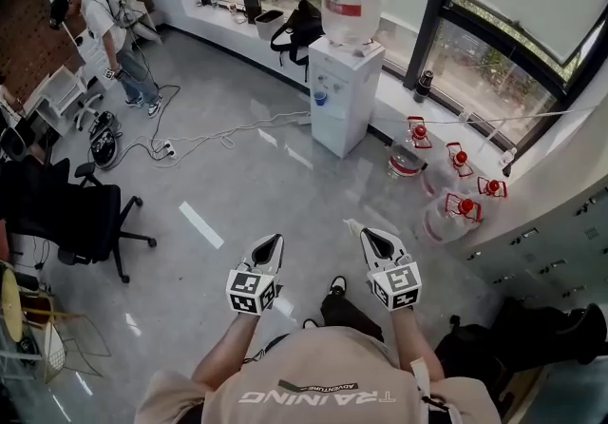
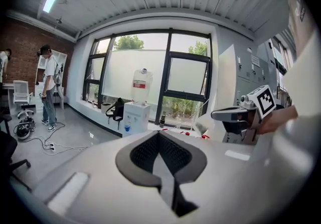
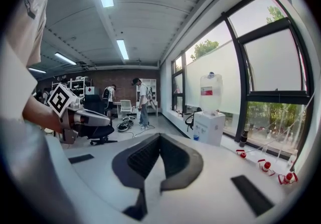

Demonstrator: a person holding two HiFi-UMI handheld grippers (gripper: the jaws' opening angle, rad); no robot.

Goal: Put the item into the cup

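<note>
No cup and no clear item show in any view. Both grippers are held in the air over a grey floor. My left gripper (image 1: 274, 241) (image 2: 159, 133) has its jaws closed tip to tip with nothing between them. To its right, my right gripper (image 1: 369, 235) (image 3: 160, 136) is also shut. A small pale shape (image 2: 200, 126) sits right at its tip in the left gripper view; I cannot tell what it is, and the right gripper view shows nothing held. Each gripper carries its marker cube (image 1: 252, 291).
A white water dispenser (image 1: 344, 94) with a bottle on top stands by the window. Several water jugs (image 1: 446, 184) lie right of it. A black office chair (image 1: 81, 218) is at left, cables (image 1: 204, 139) cross the floor, and a person (image 1: 114, 42) stands far left.
</note>
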